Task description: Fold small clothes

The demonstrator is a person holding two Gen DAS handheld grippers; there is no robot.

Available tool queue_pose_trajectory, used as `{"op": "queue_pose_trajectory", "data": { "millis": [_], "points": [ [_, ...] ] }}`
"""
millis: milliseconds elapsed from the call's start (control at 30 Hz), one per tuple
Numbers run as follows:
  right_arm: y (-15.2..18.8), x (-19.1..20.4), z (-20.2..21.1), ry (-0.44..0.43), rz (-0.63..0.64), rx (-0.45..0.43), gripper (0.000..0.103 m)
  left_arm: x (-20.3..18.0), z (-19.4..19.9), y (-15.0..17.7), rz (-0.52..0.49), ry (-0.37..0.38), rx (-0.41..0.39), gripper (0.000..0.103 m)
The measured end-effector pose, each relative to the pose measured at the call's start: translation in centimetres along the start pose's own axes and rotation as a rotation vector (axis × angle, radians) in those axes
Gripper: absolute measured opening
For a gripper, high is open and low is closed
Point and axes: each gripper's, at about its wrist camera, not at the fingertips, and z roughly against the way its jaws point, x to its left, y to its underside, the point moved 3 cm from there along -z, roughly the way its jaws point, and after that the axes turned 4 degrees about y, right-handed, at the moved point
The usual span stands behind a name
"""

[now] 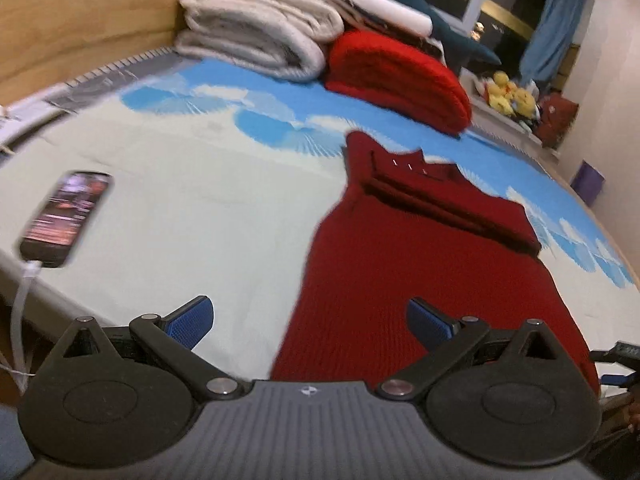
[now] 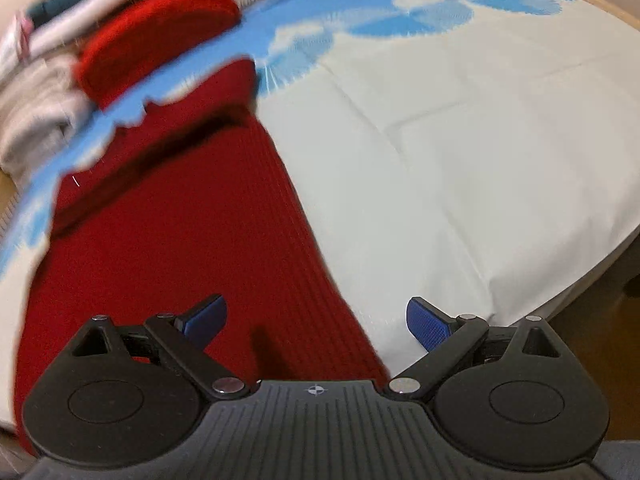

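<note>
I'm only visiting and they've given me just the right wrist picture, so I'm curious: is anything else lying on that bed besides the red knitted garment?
Observer: Yes. The left wrist view shows a phone lying on the sheet, well to the left of the red garment, with its screen lit.
Operator: Is it plugged into something?
Observer: A white cable runs from its near end and drops off the sheet's edge. Where it ends is out of view.
Operator: And the other gripper, is it holding the cloth?
Observer: No. The left gripper is open and holds nothing. It is over the garment's near left edge.
</note>
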Motion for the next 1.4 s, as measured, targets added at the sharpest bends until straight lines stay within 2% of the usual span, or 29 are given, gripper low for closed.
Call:
{"op": "queue_pose_trajectory", "data": {
  "millis": [67,167,233,267,333,400,433,467,533,567,600,633,700,800,900,1033,1167,1300,1400],
  "points": [
    [0.5,0.6,-1.1,0.026,0.051,0.052,0.097,0.5,-3.1,-0.2,0.014,-0.036,0.057,0.103],
    [1.4,1.7,-1.4,0.052,0.159,0.042,0.097,1.2,-7.4,0.2,0.063,-0.066,0.191,0.102],
    [2.0,2.4,-1.0,0.003,0.212,0.043,0.086,1.4,-9.2,0.6,0.099,-0.049,0.285,0.102],
    [2.2,2.5,-0.7,-0.028,0.223,0.036,0.081,1.2,-9.6,0.6,0.09,-0.056,0.293,0.102],
    [2.3,2.4,-0.5,-0.033,0.223,0.031,0.073,0.6,-9.9,0.5,0.051,-0.059,0.302,0.102],
    [2.3,2.1,-0.5,-0.045,0.198,0.031,0.072,0.1,-9.9,0.7,0.041,-0.042,0.309,0.102],
    [2.4,2.0,-0.6,-0.052,0.192,0.03,0.072,-0.1,-9.8,0.8,0.042,-0.023,0.309,0.099],
    [2.6,1.9,-0.7,-0.055,0.193,0.028,0.072,-0.4,-9.7,0.9,0.032,-0.011,0.303,0.094],
    [2.9,2.3,-0.8,-0.05,0.221,0.012,0.07,-1.1,-9.4,1.1,-0.038,-0.035,0.267,0.049],
    [2.8,2.2,-0.6,-0.04,0.236,-0.002,0.068,-1.4,-9.4,1.2,-0.06,-0.048,0.258,0.042],
    [2.8,2.1,-0.5,-0.025,0.247,-0.022,0.054,-1.3,-9.3,1.1,-0.04,-0.029,0.257,0.025],
    [2.7,1.9,-0.4,-0.017,0.248,-0.044,0.034,-1.3,-9.1,1.2,-0.016,-0.001,0.261,0.021],
    [2.4,1.4,-0.4,-0.078,0.191,-0.038,0.022,-1.8,-8.8,1.4,-0.03,-0.011,0.25,0.02],
    [2.6,1.6,0.2,-0.08,0.201,-0.063,0.018,-2.8,-7.1,1.4,-0.07,-0.006,0.217,0.018],
    [2.7,1.3,2.7,-0.128,0.16,-0.101,0.017,-3.2,-4.3,1.0,-0.044,0.057,0.189,0.017],
    [3.3,-0.1,6.9,-0.185,0.108,-0.103,0.017,-3.6,0.0,1.9,-0.04,0.115,0.194,0.017],
    [4.1,-2.1,11.8,-0.242,0.051,-0.104,0.017,-3.4,4.6,3.0,0.013,0.181,0.193,0.017],
    [3.6,-3.0,14.8,-0.268,0.029,-0.13,0.017,-3.5,6.5,1.1,0.06,0.218,0.159,0.017],
    [1.4,-2.4,14.5,-0.279,0.004,-0.126,0.017,-4.2,5.8,-1.6,0.08,0.238,0.144,0.017]
  ]
}}
